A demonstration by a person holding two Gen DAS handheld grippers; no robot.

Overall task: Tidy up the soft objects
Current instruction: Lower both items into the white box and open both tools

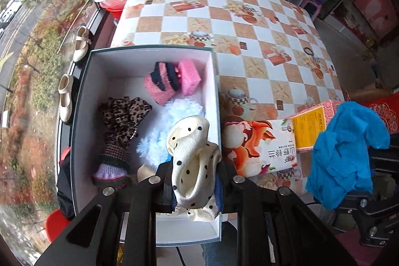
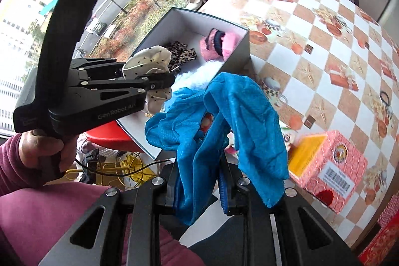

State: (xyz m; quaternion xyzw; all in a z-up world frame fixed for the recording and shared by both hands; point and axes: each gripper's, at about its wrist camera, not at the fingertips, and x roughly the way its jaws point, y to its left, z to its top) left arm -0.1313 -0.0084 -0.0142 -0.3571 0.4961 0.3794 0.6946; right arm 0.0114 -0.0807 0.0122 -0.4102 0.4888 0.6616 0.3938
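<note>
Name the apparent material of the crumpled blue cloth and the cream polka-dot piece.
Crumpled blue cloth: probably thin non-woven fabric; matte, finely dimpled, holding crisp folds. Cream polka-dot piece: likely satin-like woven fabric; smooth with a soft sheen, draping limply.

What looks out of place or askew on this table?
Nothing looks spilled or damaged. The open box overhangs the table's near edge, and two cartons, orange and pink, lie beside it. Both grippers hold soft items.

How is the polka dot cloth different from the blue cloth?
The polka dot cloth is cream with black dots; the blue cloth is plain. The left gripper holds the first over the white box, the right gripper the second beside it. Both hang limp.
</note>
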